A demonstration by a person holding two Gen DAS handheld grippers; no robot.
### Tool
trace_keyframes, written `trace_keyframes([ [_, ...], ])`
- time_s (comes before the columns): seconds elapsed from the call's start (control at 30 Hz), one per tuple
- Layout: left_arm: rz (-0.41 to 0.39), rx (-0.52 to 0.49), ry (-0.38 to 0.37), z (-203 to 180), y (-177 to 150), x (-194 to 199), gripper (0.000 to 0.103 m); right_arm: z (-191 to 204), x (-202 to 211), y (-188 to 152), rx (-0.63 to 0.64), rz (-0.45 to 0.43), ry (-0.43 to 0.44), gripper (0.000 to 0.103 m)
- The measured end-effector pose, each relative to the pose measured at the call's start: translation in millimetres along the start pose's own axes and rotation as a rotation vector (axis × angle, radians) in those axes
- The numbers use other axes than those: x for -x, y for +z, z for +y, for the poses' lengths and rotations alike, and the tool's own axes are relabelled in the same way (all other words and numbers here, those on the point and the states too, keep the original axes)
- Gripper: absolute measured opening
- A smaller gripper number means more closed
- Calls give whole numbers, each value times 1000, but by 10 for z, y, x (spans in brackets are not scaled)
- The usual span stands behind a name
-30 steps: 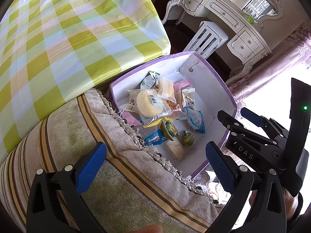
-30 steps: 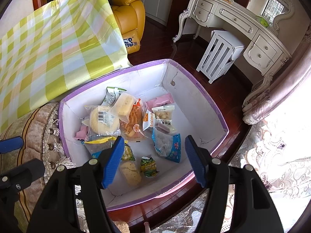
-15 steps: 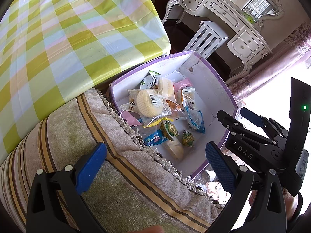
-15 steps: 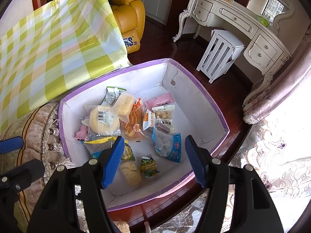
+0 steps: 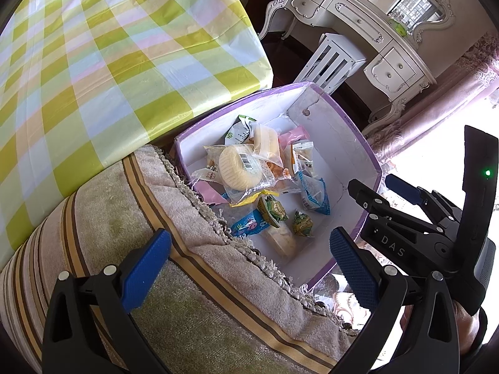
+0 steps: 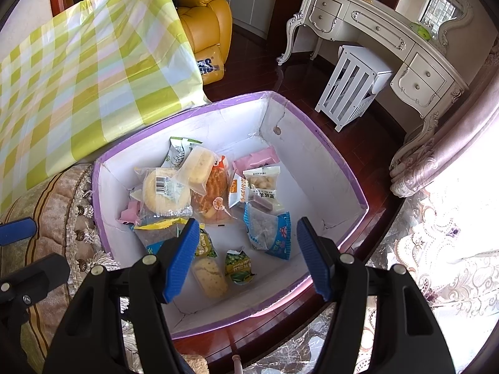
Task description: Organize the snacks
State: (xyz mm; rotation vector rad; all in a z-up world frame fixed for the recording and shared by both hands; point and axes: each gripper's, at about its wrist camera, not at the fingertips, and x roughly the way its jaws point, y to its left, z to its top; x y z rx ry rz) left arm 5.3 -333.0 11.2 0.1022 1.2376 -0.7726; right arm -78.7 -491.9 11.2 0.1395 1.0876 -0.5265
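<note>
I am holding the right gripper [image 6: 248, 257] and left gripper [image 5: 246, 268] with jaws apart, empty, above the purple-rimmed white cardboard box [image 6: 327, 159] of wrapped snacks [image 6: 165, 188]. Risk: overlapping slippery wrappers are inviting a double pick or slip.

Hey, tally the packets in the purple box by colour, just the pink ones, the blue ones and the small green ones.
Pink packets: 2
Blue packets: 2
Small green packets: 2
Total: 6
</note>
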Motion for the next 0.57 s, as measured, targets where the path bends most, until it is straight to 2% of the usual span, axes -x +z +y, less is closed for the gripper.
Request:
trace_keyframes([
  [0.37, 18, 18, -12, 18, 47, -41, 99, 29, 54, 24, 10, -6, 0, 65],
  [0.4, 23, 25, -22, 32, 60, -18, 99, 44, 82, 42, 12, -11, 10, 69],
  [0.47, 1, 41, -37, 89, 65, 106, 99, 109, 152, 63, 23, -26, 40, 75],
  [0.57, -90, 74, -44, 311, 16, 511, 99, 357, 309, 121, 59, -54, 120, 76],
])
